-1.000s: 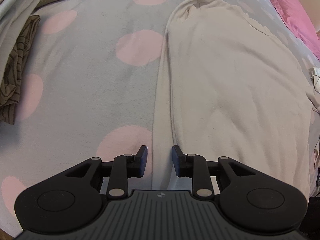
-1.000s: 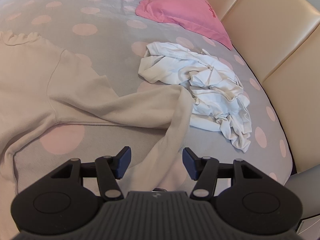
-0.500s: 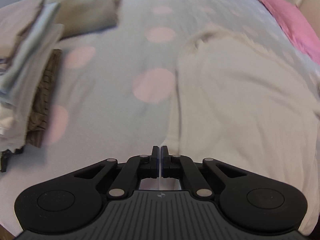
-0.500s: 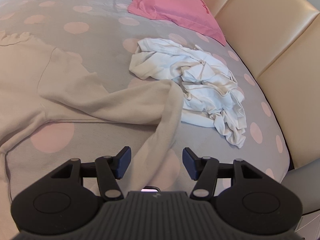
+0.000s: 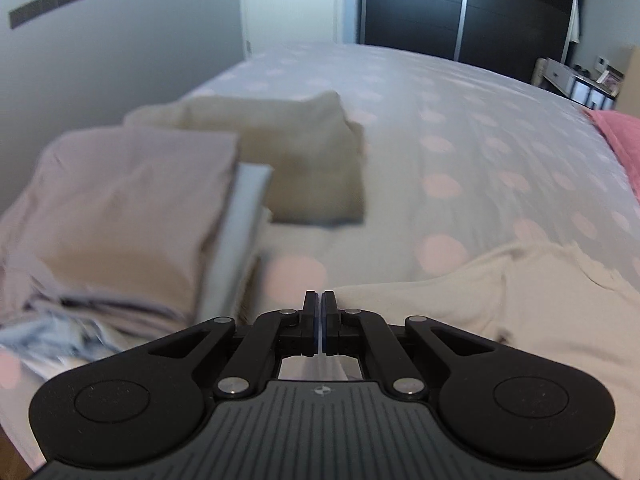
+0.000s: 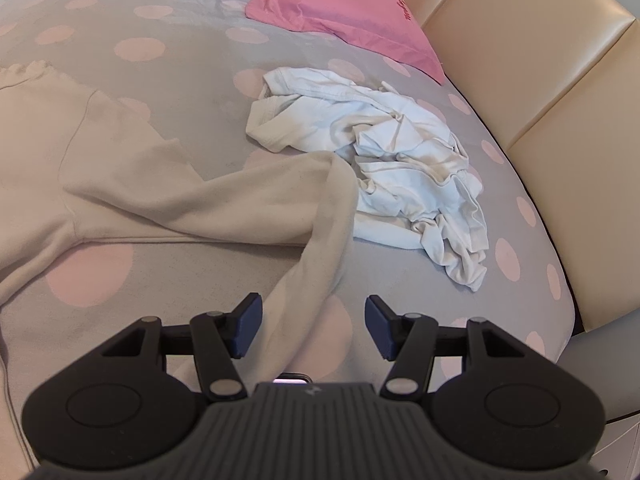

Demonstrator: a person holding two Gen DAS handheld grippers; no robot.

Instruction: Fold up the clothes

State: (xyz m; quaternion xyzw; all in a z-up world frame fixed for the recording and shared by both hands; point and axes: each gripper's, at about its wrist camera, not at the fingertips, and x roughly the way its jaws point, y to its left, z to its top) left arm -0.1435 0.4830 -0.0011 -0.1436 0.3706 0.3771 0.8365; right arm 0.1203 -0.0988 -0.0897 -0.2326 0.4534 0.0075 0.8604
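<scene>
your cream long-sleeved knit top (image 6: 132, 184) lies spread flat on the grey bedsheet with pink dots (image 6: 192, 60), frilled neckline (image 6: 28, 70) at far left of the right wrist view. one sleeve (image 6: 316, 236) runs out sideways, then bends sharply and trails down toward the camera. in the left wrist view its edge (image 5: 500, 292) sits low at right. just beside the sleeve's bend, touching it, a crumpled white garment (image 6: 392, 160) sits in an unfolded heap. your folded pile, blurred, sits at left in the left wrist view: a mauve folded piece (image 5: 120, 208) on top, a beige folded piece (image 5: 288, 156) behind it.
</scene>
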